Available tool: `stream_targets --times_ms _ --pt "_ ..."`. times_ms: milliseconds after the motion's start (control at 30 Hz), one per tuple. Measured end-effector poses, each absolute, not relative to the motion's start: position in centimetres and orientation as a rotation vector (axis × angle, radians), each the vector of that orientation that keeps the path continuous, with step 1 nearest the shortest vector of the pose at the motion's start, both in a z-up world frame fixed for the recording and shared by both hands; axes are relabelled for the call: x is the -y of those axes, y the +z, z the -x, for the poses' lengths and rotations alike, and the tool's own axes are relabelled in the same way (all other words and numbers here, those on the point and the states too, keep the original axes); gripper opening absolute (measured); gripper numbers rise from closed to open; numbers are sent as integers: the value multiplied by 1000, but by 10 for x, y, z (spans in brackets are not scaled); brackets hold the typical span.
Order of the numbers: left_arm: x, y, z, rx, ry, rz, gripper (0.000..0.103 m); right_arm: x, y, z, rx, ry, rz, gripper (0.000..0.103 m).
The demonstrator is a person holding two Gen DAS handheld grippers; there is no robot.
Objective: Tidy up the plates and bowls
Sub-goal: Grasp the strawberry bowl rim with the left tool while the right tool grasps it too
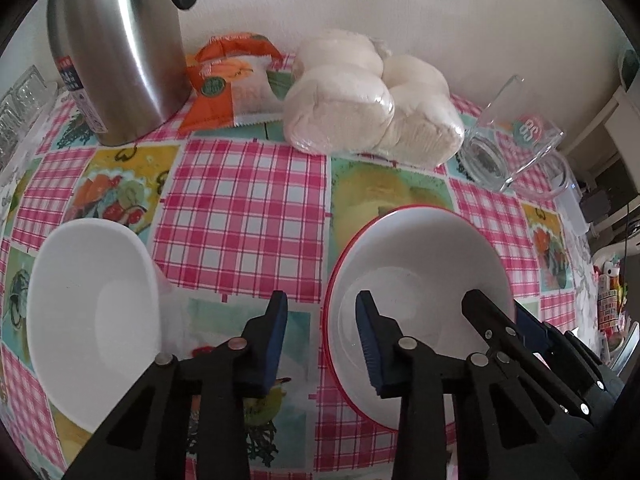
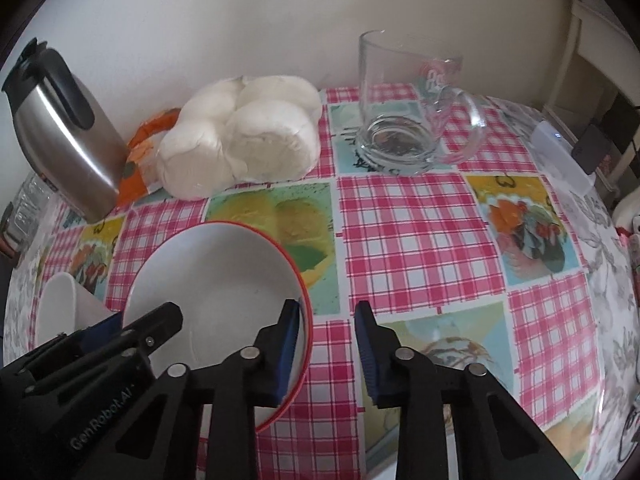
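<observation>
While your left claw (image 1: 322, 336) straddles the near-left rim of the red-rimmed bowl (image 1: 420, 240) on the counter (image 1: 248, 200), pads apart, your right claw (image 2: 328, 344) straddles its opposite rim, unclamped. A white bowl (image 1: 88, 280) sits just left.

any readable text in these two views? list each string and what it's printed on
"GenRobot.AI": on the left gripper's black body, in the right wrist view.
"BR": cut-off letters on the orange bread bag; its green round badge is too blurred.
Red round logo on the glass mug: mirrored, unreadable.
Label on the steel thermos jug: too small to read.
Red-rimmed bowl, white bowl: no text.
</observation>
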State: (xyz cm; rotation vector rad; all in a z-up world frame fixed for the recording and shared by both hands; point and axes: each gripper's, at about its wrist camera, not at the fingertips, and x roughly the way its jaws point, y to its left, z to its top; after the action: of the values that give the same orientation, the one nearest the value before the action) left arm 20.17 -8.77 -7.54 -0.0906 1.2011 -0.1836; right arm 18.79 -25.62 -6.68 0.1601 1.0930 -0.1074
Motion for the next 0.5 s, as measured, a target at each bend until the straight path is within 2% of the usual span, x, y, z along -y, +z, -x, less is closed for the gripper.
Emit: stream_targets --times_ms 200,300,500 --pt "90 -91 -207 -1243 -166 88 32 256 -75 -198 -1125 -91 -164 28" --pt "92 -96 -208 -1257 -181 107 26 256 -77 -202 -1141 -81 -169 28" --pt "94 -97 -207 -1262 -217 135 9 258 -81 -204 -1163 -56 -208 28"
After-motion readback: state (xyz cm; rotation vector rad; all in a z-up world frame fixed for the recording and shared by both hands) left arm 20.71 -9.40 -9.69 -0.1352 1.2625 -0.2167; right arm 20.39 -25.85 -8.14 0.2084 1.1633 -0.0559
